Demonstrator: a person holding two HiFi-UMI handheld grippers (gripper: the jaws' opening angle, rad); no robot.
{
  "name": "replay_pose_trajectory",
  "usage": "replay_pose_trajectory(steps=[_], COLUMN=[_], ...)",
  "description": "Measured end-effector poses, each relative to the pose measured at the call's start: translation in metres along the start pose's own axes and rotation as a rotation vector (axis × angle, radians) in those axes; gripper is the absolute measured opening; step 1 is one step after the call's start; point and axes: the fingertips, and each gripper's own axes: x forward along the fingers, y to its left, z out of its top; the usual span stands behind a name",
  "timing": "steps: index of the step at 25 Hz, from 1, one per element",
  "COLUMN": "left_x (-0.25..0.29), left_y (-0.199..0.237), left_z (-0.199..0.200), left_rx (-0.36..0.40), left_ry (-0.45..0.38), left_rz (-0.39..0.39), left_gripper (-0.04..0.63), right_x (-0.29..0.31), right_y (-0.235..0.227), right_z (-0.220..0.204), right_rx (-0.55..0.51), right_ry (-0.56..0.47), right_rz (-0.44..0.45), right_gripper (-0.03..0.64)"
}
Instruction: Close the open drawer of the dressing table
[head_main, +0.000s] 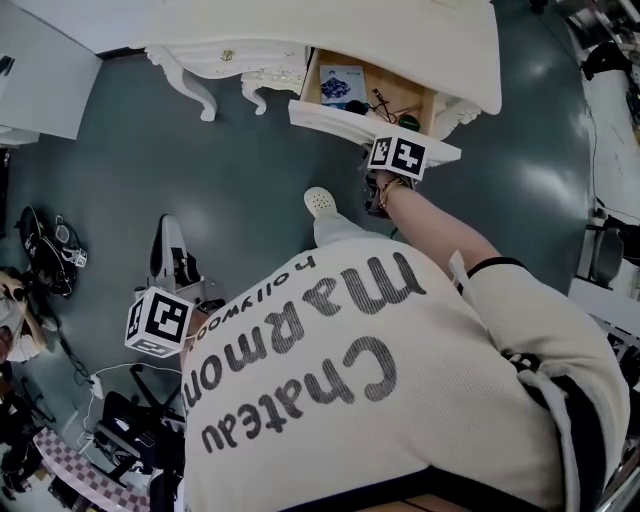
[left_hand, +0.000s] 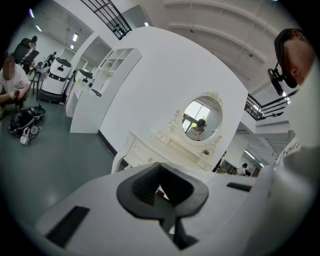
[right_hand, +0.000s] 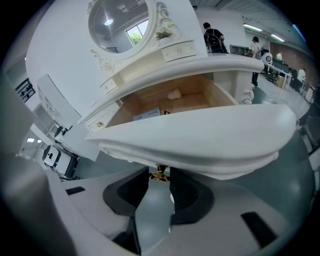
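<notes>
Right gripper (right_hand: 160, 181) clasped the small brass knob (right_hand: 159, 173) on the front of the open drawer (right_hand: 200, 132), which stood pulled out from the white dressing table (right_hand: 165, 70). Left gripper (left_hand: 161, 170) was clenched, empty, well apart.

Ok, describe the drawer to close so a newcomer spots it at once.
Find the white dressing table with the oval mirror. The open drawer juts from under its top, gold pull between the right gripper's fingers. Unlike the shut drawer beside it, it shows bare wood inside.
</notes>
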Motion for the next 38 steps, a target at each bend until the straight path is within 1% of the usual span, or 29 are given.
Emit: replay_pose_trajectory(steps=[3, 6, 24, 38], left_x=[0.007, 0.013, 0.028, 0.039], left_y=[-0.01, -0.012, -0.012, -0.009], left_z=[0.008, 0.012, 0.03, 0.031], left_rx=[-0.001, 0.006, 0.003, -0.012], left_ry=[-0.006, -0.007, -0.04, -0.039], left_rz=[0.003, 0.006, 0.026, 0.03], left_gripper=[0.008, 0.008, 0.008, 0.008], right_x=[-0.003, -0.002, 0.008, 0.014], right_y=[-0.001, -0.004, -0.003, -0.006], right_z=[0.016, 0.022, 0.044, 0.057], right_rx=[-0.001, 0.007, -0.024, -0.038], right_ry=[0.0, 0.006, 0.022, 0.014], right_rz=[0.004, 0.013, -0.005, -0.03], right_gripper=[0.149, 0.149, 0.149, 0.149])
